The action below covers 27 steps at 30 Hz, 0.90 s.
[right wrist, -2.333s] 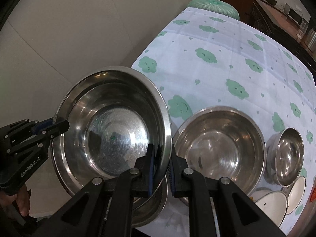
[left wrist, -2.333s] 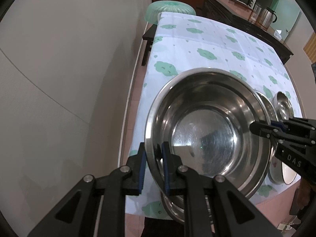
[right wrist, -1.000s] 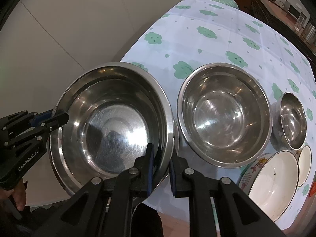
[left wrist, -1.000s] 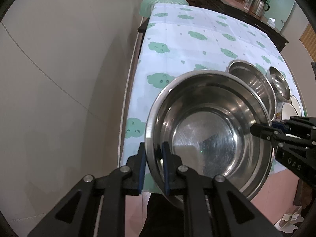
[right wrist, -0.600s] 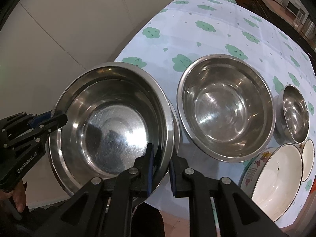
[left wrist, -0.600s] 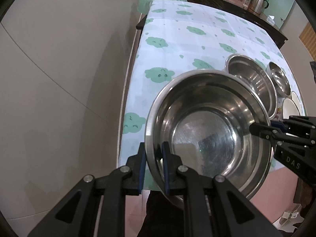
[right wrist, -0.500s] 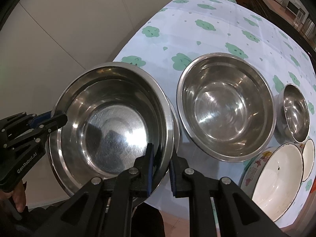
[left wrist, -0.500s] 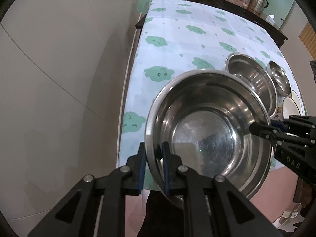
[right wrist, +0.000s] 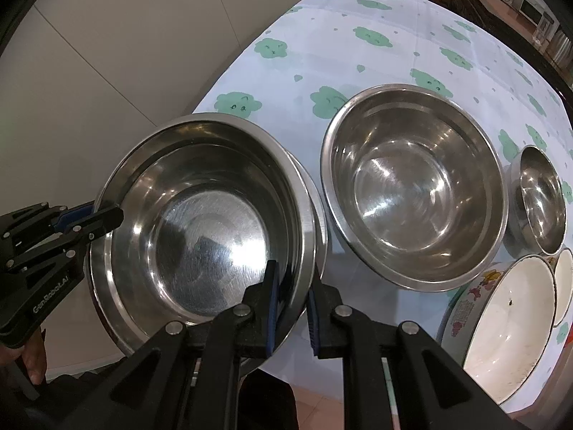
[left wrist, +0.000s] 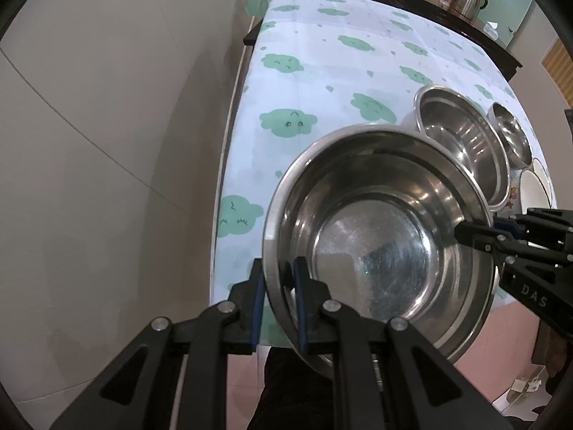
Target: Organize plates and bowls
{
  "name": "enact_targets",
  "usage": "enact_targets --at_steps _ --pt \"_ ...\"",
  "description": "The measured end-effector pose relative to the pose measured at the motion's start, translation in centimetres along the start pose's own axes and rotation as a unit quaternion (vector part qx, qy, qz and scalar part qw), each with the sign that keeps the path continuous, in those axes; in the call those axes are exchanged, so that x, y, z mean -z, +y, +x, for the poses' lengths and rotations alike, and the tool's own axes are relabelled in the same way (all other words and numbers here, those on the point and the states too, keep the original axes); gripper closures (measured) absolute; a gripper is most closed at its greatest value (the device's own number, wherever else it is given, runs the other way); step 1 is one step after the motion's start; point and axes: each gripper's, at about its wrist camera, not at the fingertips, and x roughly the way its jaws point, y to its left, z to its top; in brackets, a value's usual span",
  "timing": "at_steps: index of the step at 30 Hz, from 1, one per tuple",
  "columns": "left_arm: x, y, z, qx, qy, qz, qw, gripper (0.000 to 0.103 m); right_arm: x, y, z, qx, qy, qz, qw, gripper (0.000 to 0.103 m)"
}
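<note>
Both grippers' fingers clamp the large steel bowl by opposite rims: left gripper lower left, right gripper lower centre.

Pretty dim indoor light, heavy fisheye bending with black corners. Bright glare spot inside the big steel bowl; everything stays reasonably sharp.
</note>
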Motion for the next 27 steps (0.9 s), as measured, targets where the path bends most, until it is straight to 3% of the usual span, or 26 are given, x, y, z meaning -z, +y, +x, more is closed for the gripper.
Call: enact_targets --at_steps 27 --pt "0.12 0.07 0.72 0.0 0.004 0.0 1.0 0.089 -0.03 0.13 0.54 0.009 -0.014 -0.006 1.0 0.087"
